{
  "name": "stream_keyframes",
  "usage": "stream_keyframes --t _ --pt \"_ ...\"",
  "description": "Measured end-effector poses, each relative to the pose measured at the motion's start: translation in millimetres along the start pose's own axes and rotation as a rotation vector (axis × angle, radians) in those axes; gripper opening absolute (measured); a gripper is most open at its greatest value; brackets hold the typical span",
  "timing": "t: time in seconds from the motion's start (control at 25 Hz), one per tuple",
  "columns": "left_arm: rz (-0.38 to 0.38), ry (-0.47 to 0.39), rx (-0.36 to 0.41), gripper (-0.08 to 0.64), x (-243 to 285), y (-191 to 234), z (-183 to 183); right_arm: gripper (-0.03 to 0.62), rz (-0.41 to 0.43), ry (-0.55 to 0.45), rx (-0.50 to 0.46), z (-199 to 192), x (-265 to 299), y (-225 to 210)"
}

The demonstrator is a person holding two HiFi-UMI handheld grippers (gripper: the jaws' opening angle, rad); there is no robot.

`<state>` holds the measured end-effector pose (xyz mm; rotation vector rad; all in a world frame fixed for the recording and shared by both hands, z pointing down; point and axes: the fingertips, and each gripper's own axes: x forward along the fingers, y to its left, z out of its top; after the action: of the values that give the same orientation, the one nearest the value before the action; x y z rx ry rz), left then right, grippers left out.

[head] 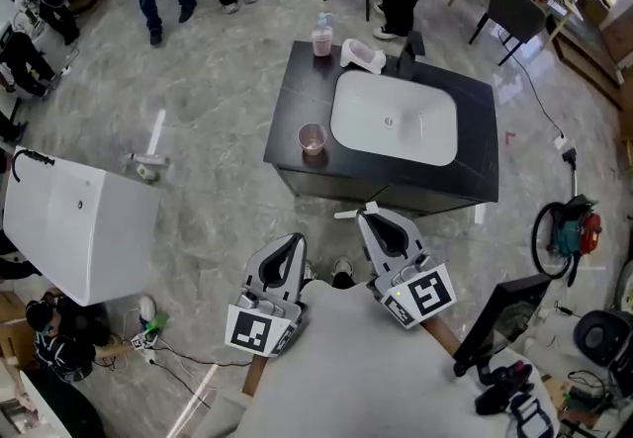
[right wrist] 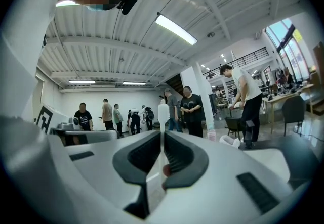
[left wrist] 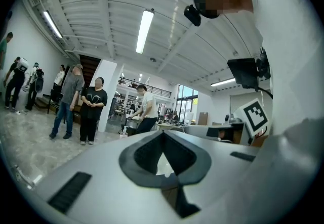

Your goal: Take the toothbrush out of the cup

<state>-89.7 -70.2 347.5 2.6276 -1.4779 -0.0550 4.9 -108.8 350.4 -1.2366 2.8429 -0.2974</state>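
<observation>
In the head view we see a black counter (head: 297, 90) with a white basin (head: 394, 118) sunk into it. The pink cup (head: 313, 138) stands upright on the counter's near left part, just beside the basin, and nothing sticks out of it. A soap bottle (head: 322, 36) stands at the counter's far left corner. Both grippers hang on the near side of the counter, over the floor. The left gripper (head: 294, 240) is well short of the counter's near edge. The right gripper (head: 364, 217) sits closer to that edge, with the white toothbrush (head: 348, 214) showing at its tips, clear of the cup and off the counter.

In the left gripper view we look along the left gripper (left wrist: 163, 134). Its jaws are pressed together at the tips, and nothing sits between them. Past them, people stand about the hall on the far side of the counter.

In the right gripper view the right gripper (right wrist: 162, 137) has its jaws pinching the toothbrush (right wrist: 162, 117). The thin white handle rises straight up out of the seam between the dark pads, and its rounded end stands above the jaw tips. More people stand beyond the counter.
</observation>
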Motion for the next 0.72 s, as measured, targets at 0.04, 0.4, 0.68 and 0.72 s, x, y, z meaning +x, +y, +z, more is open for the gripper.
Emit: stream_keyframes --t 0.04,0.4,0.68,0.72 --pt "-0.004 0.000 0.008 0.003 0.1 -0.7 -1.2 0.025 0.003 0.006 -0.003 -3.2 -3.7 3.4" --pt "-0.003 0.002 -0.051 0.003 5.5 -7.2 -3.2 0.025 0.014 0.030 0.011 -14.7 -21.8 18.3" --pt "-0.024 0.005 0.008 0.003 4.3 -9.3 -6.0 0.025 0.001 0.017 0.004 -12.8 -20.2 12.8" --pt "-0.023 0.005 0.008 0.003 4.0 -9.6 -5.8 0.025 0.000 0.017 0.000 -12.2 -19.9 11.9"
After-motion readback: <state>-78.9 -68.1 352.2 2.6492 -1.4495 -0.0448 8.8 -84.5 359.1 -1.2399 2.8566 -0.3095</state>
